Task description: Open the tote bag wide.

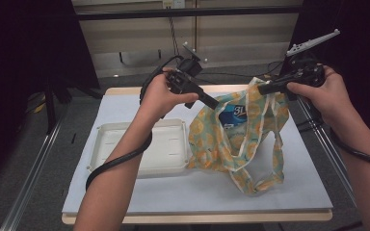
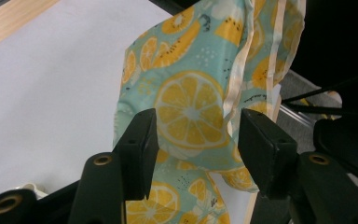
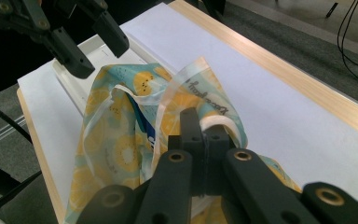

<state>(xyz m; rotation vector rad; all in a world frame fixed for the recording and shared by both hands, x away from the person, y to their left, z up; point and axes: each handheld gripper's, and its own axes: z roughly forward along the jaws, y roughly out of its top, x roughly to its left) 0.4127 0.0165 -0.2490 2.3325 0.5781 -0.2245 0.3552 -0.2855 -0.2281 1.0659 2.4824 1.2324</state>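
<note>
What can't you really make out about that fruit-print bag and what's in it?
- Blue package inside the bag: high view, the cloth covers most of it, so what it is stays unclear.
- Bag's bottom: left gripper view, cut off by the frame's lower edge and the jaws.
- Writing on the bag's pale trim: right gripper view, too small to read.
- Tray: high view, the left forearm crosses it.

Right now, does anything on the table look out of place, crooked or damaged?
Nothing looks damaged or spilled. The lemon-print bag hangs lopsided: the right gripper is shut on one edge of its rim, while the left gripper is open and grips nothing. One long handle trails onto the table. The white tray sits square.
</note>
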